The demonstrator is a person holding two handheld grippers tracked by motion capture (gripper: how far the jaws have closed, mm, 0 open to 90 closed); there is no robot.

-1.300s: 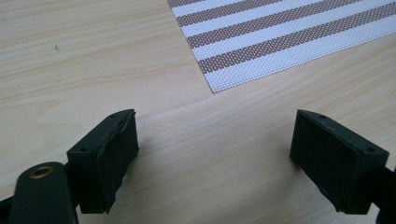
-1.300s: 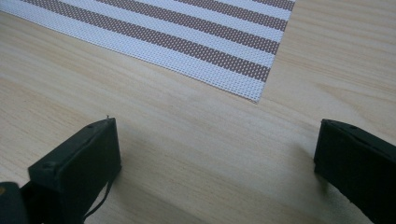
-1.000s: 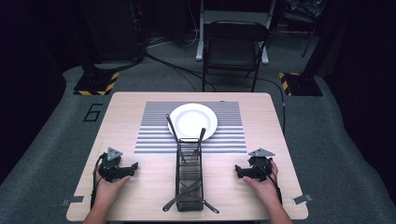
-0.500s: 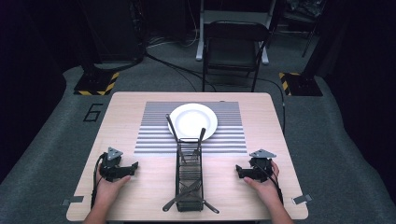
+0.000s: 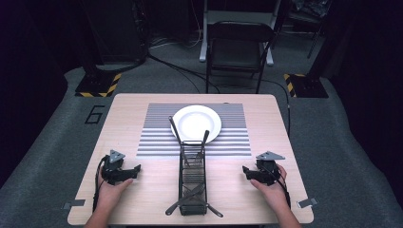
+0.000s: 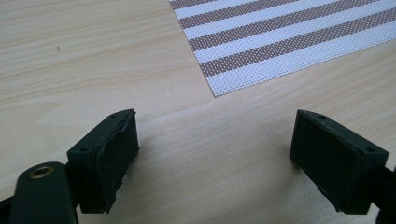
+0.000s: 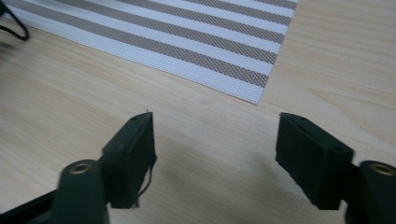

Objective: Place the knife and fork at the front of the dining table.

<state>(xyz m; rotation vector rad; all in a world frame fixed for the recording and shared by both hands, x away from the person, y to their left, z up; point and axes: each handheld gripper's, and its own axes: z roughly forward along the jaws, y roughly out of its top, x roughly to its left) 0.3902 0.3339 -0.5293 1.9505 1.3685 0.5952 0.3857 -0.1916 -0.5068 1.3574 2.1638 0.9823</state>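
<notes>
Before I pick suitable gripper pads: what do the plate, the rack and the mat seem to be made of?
Plate: probably glazed ceramic, though plastic is possible; white and smooth. Dish rack: thin black wire, likely coated metal. Striped placemat: woven mesh, probably vinyl; the gripper views show its open weave.

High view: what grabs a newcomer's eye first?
The white plate on the striped placemat at the table's middle stands out. Just in front of it sits a black wire rack. The left gripper and right gripper flank the rack, both open with nothing between their jaws.
</notes>
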